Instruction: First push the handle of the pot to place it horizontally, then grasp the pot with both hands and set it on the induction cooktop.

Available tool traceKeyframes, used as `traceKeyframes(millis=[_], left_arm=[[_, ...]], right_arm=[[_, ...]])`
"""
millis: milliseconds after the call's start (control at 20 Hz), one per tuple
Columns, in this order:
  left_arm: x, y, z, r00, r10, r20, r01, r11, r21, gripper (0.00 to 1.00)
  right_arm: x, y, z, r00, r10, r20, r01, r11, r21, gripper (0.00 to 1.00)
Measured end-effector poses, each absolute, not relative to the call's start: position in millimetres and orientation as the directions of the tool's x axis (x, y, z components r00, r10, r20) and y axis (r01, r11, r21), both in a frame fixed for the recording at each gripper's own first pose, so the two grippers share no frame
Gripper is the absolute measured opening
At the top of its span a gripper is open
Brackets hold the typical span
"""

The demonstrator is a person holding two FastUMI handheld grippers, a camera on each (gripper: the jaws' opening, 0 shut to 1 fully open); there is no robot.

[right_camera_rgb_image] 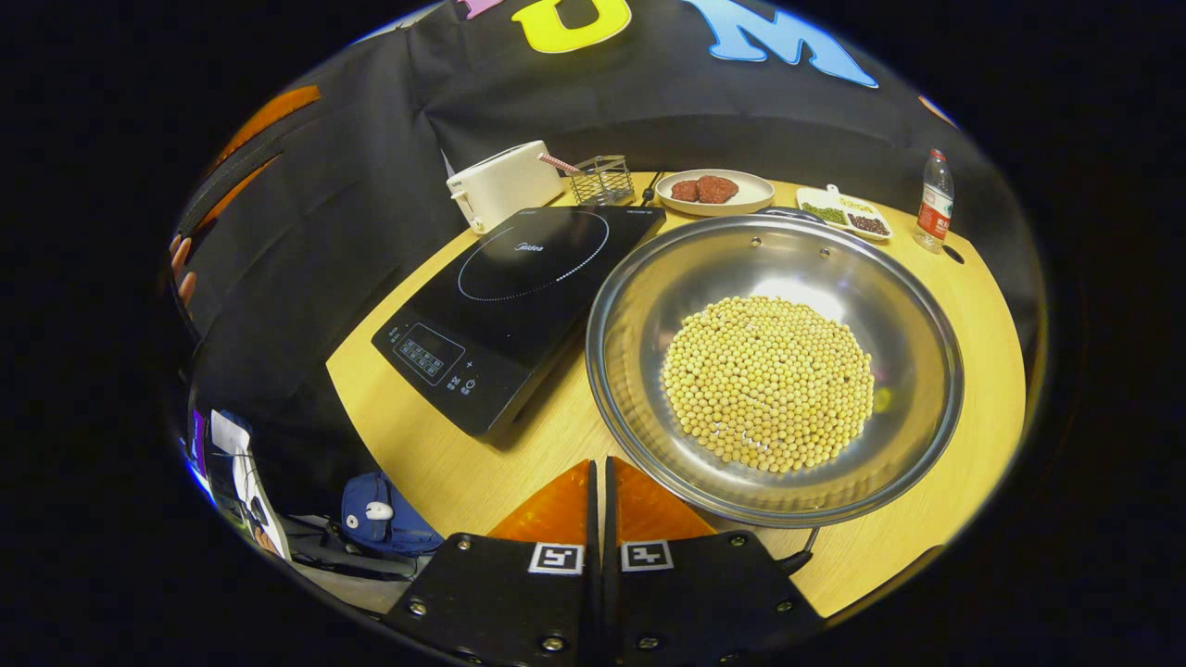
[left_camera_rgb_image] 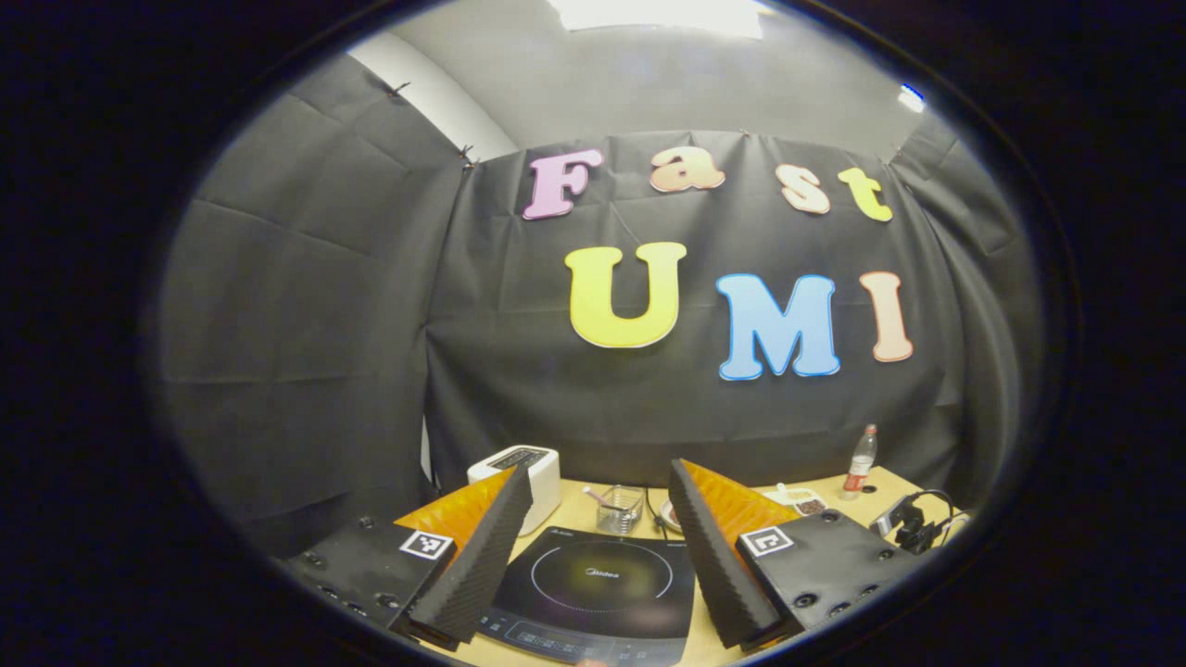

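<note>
A wide steel pot (right_camera_rgb_image: 649,306) holding yellow soybeans (right_camera_rgb_image: 769,382) rests on the wooden table, right of the black induction cooktop (right_camera_rgb_image: 519,287). My right gripper (right_camera_rgb_image: 600,463) is shut with nothing between its fingers, its tips just off the pot's near-left rim. A dark stub, seemingly the pot's handle (right_camera_rgb_image: 799,554), pokes out under the rim beside the gripper body. My left gripper (left_camera_rgb_image: 600,468) is open wide and hovers above the cooktop (left_camera_rgb_image: 593,593). In the right gripper view, the left gripper (right_camera_rgb_image: 250,157) and the hand holding it appear at the far left.
Behind the cooktop stand a white toaster (right_camera_rgb_image: 505,185) and a wire basket (right_camera_rgb_image: 600,181). A plate with patties (right_camera_rgb_image: 713,192), a small dish of beans (right_camera_rgb_image: 843,213) and a bottle (right_camera_rgb_image: 934,199) line the back edge. A blue bag (right_camera_rgb_image: 384,514) lies below the table.
</note>
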State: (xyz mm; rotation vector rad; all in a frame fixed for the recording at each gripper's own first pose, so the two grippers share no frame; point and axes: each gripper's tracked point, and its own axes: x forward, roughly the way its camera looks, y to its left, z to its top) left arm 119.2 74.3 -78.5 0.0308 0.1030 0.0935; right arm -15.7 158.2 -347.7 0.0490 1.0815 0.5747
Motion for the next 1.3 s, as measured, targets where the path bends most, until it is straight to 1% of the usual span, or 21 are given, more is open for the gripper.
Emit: traceKeyframes(millis=[300,350,500,750,800,850,1000,1050,1100,1150,1200,1300], left_arm=[[152.3,46.0,-89.4,0.994,0.009,-0.111,-0.009,1.000,0.000,0.97],[156.2,40.7,-90.0,0.994,-0.009,-0.109,0.009,1.000,-0.003,0.99],[169.3,28.3,-91.0,0.993,-0.057,-0.104,0.055,0.998,-0.019,0.94],[184.9,7.2,-98.3,0.986,-0.125,-0.109,0.119,0.991,-0.060,0.94],[185.0,4.0,-97.1,0.985,-0.132,-0.108,0.125,0.990,-0.062,0.99],[186.4,0.4,-98.2,0.984,-0.138,-0.109,0.132,0.989,-0.064,0.94],[186.1,-12.6,-97.6,0.983,-0.151,-0.109,0.143,0.987,-0.072,0.94],[187.3,-15.8,-99.3,0.982,-0.149,-0.113,0.142,0.987,-0.071,0.97],[186.6,-19.6,-99.3,0.982,-0.147,-0.115,0.140,0.988,-0.070,0.97],[185.3,-25.1,-97.9,0.983,-0.143,-0.118,0.135,0.988,-0.068,0.99],[185.3,-28.6,-97.9,0.983,-0.137,-0.120,0.130,0.989,-0.065,0.96],[185.3,-35.4,-94.6,0.986,-0.113,-0.119,0.107,0.993,-0.057,0.99]], right_arm=[[-19.6,146.8,-348.6,0.338,0.439,-0.833,-0.373,0.875,0.309,0.01],[-20.2,144.0,-349.2,0.337,0.432,-0.836,-0.363,0.880,0.307,0.01],[-20.9,133.2,-351.3,0.341,0.398,-0.852,-0.338,0.897,0.284,0.01],[-21.7,109.7,-351.8,0.352,0.328,-0.877,-0.294,0.928,0.229,0.01],[-22.2,105.7,-351.2,0.353,0.319,-0.880,-0.285,0.932,0.223,0.01],[-22.2,101.9,-350.2,0.355,0.312,-0.881,-0.279,0.935,0.219,0.01],[-23.0,93.9,-351.2,0.348,0.300,-0.888,-0.283,0.937,0.205,0.01],[-23.0,90.3,-351.0,0.345,0.298,-0.890,-0.287,0.936,0.202,0.01],[-23.6,86.8,-351.1,0.343,0.298,-0.891,-0.293,0.935,0.200,0.01],[-23.8,82.7,-350.5,0.339,0.301,-0.891,-0.299,0.933,0.201,0.01],[-24.4,79.5,-350.7,0.336,0.304,-0.891,-0.306,0.930,0.202,0.01],[-24.8,71.7,-350.9,0.325,0.316,-0.891,-0.329,0.921,0.207,0.01]])
